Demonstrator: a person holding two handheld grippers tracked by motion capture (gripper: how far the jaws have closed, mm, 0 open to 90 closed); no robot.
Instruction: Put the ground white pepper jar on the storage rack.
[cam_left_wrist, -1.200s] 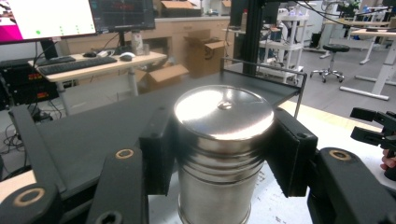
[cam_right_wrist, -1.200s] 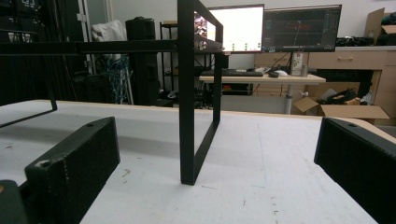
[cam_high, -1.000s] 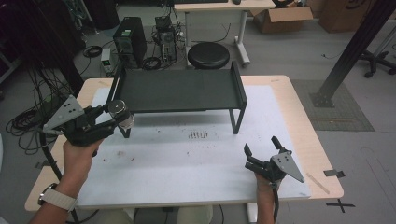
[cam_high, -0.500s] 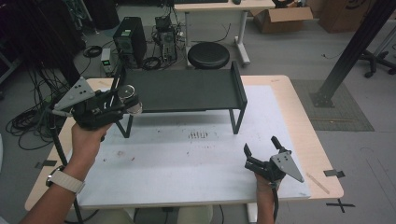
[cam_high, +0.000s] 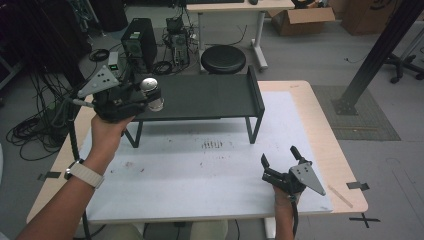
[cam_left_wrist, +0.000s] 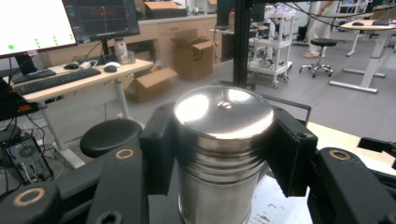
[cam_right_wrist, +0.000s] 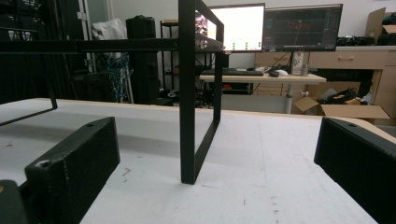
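Counted on and around table:
- One steel can (cam_high: 151, 93), at 10 o'clock of table.
- One black shelf rack (cam_high: 210, 95), at 12 o'clock.
- Two grippers: left gripper (cam_high: 131, 98) at 10 o'clock, right gripper (cam_high: 280, 165) at 5 o'clock.
- One round stool (cam_high: 223, 59), beyond table, 12 o'clock.
- One white mat (cam_high: 200, 170) at centre.

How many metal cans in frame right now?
1. The metal can is clamped in the left gripper, held in the air at the left end of the black shelf. The shelf's underside is partly hidden, so another could be out of sight.
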